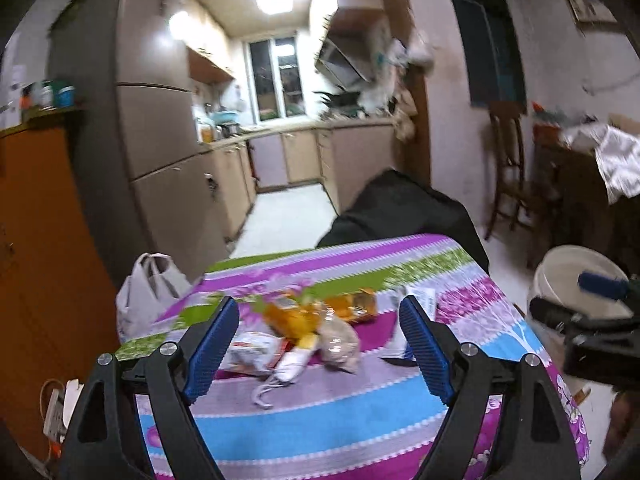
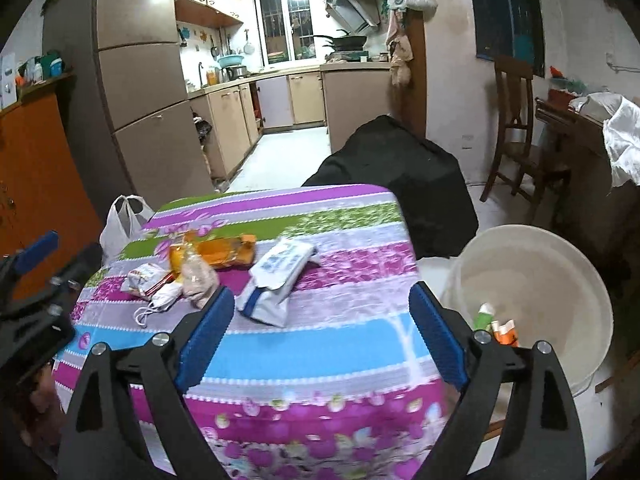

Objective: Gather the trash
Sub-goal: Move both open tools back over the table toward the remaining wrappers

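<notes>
Both grippers are empty, fingers wide apart; the step in hand seems to be the reach for the next piece of trash. The left gripper [image 1: 320, 344] points at a heap just ahead of its fingers: an orange packet [image 1: 352, 305], a face mask [image 1: 286, 368], a small wrapper [image 1: 250, 350]. The tissue pack [image 2: 276, 280] lies just ahead of the right gripper [image 2: 320, 336]; the white bucket [image 2: 560, 248] stands beside the worktop [image 2: 320, 360], right of its right finger, some trash already inside; next, each should lower over one piece and close.

A table [image 2: 280, 344] in striped floral cloth bears wrappers [image 2: 224, 254], a face mask [image 2: 160, 300] and a tissue pack [image 2: 276, 280] (all loosely clustered).
</notes>
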`<state>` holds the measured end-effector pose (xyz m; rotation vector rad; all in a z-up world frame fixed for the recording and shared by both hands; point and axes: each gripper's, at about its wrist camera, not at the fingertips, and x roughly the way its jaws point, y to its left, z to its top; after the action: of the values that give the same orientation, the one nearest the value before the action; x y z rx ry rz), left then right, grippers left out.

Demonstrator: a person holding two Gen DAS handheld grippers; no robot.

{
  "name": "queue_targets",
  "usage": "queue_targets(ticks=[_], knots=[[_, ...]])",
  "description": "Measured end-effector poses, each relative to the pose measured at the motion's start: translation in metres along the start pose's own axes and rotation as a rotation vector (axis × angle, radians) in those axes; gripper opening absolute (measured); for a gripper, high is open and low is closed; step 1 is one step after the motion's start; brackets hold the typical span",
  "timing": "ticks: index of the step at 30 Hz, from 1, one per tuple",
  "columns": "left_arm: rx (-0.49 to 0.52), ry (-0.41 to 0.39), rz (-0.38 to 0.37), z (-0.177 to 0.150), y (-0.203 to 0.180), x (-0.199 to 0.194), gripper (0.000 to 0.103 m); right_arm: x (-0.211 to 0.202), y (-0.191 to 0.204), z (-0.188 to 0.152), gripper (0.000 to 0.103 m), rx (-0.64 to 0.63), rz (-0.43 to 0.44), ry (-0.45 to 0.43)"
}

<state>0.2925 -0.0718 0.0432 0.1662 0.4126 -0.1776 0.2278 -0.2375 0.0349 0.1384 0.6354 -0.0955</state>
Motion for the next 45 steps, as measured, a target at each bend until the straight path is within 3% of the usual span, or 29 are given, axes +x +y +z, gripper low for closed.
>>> queue_targets(ticks=[5, 11, 32, 39, 45], knots=[[-0.031, -0.046, 0.028, -0.003, 0.022, -0.02, 0.082, 0.011, 0.036, -0.01, 0.086, -0.075, 0.003, 0.027], [-0.031, -0.109, 0.061, 0.0, 0.029, -0.035, 0.084, 0.019, 0.051, -0.013, 0.086, -0.093, 0.027, 0.05], [-0.024, -0.1, 0.092, -0.002, 0.027, -0.028, 0.086, 0.039, 0.054, -0.027, 0.086, -0.086, 0.041, 0.113], [-0.013, -0.027, 0.097, -0.021, 0.038, -0.007, 0.089, 0.045, 0.049, -0.03, 0.086, -0.078, 0.038, 0.138], [0.02, 0.203, 0.089, -0.081, 0.078, 0.039, 0.089, 0.059, 0.038, -0.034, 0.086, -0.079, 0.056, 0.185]])
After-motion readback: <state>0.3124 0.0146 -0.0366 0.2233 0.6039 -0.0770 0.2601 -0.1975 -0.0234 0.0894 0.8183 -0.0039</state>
